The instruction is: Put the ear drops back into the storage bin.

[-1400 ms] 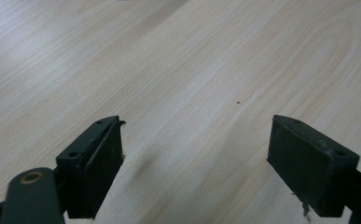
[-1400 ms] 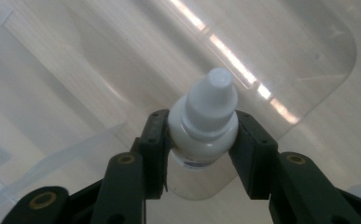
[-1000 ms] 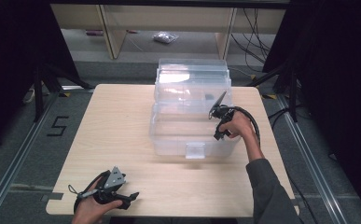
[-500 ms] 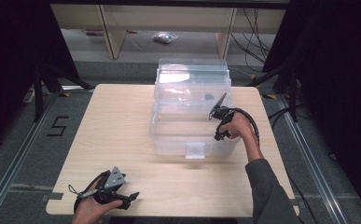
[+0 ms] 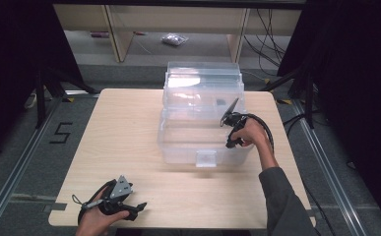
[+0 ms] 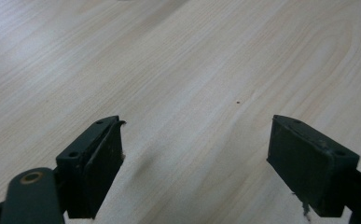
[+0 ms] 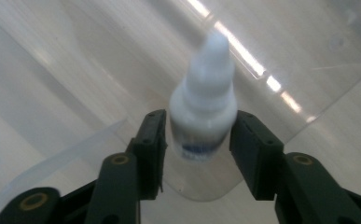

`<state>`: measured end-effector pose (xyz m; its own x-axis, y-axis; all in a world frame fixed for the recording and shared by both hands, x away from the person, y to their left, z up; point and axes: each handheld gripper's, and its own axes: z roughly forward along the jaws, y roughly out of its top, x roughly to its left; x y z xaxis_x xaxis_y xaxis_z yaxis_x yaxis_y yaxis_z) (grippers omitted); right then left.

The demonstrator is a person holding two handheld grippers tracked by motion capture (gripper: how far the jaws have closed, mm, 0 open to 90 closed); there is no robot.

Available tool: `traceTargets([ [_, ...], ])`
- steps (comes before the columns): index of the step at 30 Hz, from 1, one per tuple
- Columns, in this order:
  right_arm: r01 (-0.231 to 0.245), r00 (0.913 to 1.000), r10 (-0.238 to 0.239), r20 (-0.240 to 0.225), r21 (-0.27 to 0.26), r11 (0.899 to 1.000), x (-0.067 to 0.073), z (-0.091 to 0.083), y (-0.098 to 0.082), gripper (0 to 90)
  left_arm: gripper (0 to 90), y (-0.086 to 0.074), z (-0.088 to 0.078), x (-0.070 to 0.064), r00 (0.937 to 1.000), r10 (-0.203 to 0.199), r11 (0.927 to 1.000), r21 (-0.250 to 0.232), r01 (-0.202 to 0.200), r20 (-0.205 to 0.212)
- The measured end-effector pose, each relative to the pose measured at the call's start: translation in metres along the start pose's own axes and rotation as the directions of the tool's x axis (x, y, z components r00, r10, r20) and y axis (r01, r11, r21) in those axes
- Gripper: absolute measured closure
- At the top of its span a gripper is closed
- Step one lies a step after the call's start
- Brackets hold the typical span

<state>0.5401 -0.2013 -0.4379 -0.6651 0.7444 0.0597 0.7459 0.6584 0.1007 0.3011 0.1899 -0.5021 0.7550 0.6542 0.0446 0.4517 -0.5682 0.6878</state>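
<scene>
A small white squeeze bottle (image 7: 206, 107) with a pointed cap and a blue-printed label stands between the jaws of my right gripper (image 7: 199, 123), and it looks blurred. These jaws have just been opening; the pads sit right at the bottle's sides without clamping it. In the high view my right gripper (image 5: 231, 140) points down into a clear plastic bin (image 5: 178, 142) at its right side. My left gripper (image 5: 138, 209) rests low at the table's front left. Its jaws stand wide open over bare wood with nothing between them (image 6: 197, 135).
The bin's clear lid (image 5: 203, 78) is tipped up at the back, and a latch tab (image 5: 206, 158) hangs at its front wall. The light wooden table (image 5: 119, 128) ends close behind the bin. Cables and a shelf frame (image 5: 114, 29) lie on the floor beyond.
</scene>
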Motion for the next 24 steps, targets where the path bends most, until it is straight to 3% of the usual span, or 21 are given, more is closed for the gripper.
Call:
traceTargets([
  [3,0.009,0.9999,-0.009,-0.006,-0.002,1.000,0.001,-0.003,0.000,53.4,17.5,0.000,0.001,-0.001,0.9998,-0.018,0.9997,-0.014,0.018,-0.004],
  [4,0.000,1.0000,0.000,-0.006,0.002,1.000,0.002,-0.005,0.000,54.1,17.5,0.000,0.000,0.000,1.0000,0.004,1.0000,0.003,-0.004,-0.001],
  [8,-0.005,1.0000,0.005,-0.004,-0.003,1.000,0.004,-0.011,0.000,53.5,17.5,0.001,-0.001,0.001,0.9998,0.018,0.9998,0.007,-0.018,-0.001],
  [9,0.010,0.9999,-0.010,0.004,-0.009,1.000,0.003,-0.012,0.000,53.4,17.5,0.000,0.001,0.000,0.9999,-0.014,0.9999,-0.005,0.014,-0.005],
  [13,-0.018,0.9997,0.019,0.015,-0.011,1.000,0.004,-0.015,-0.002,52.0,17.5,0.000,0.001,-0.001,0.9999,-0.015,0.9999,-0.007,0.015,0.001],
  [14,-0.011,0.9999,0.012,0.009,-0.017,1.000,0.003,-0.016,-0.003,51.8,17.5,0.001,-0.001,0.001,0.9998,0.022,0.9998,0.005,-0.022,-0.001],
  [15,0.003,0.9999,-0.003,0.014,-0.020,1.000,0.001,-0.017,-0.004,51.4,17.5,0.000,0.000,0.000,0.9999,0.011,0.9999,-0.003,-0.011,-0.004],
  [17,-0.024,0.9996,0.025,0.010,-0.024,0.999,0.001,-0.020,-0.005,51.4,17.5,0.000,0.000,0.000,1.0000,0.000,1.0000,0.002,0.000,-0.001],
  [18,-0.016,0.9997,0.016,0.018,-0.032,0.999,0.000,-0.021,-0.006,51.3,17.5,0.000,0.000,-0.001,1.0000,-0.006,1.0000,-0.004,0.006,-0.003],
  [23,-0.019,0.9998,0.019,0.008,-0.052,0.998,-0.002,-0.026,-0.010,50.5,17.5,0.000,0.001,0.000,0.9999,0.005,1.0000,-0.006,-0.005,-0.012],
  [24,-0.030,0.9995,0.030,0.011,-0.047,0.998,-0.001,-0.027,-0.011,50.3,17.5,0.000,0.001,-0.001,0.9999,-0.013,0.9999,-0.009,0.013,-0.009],
])
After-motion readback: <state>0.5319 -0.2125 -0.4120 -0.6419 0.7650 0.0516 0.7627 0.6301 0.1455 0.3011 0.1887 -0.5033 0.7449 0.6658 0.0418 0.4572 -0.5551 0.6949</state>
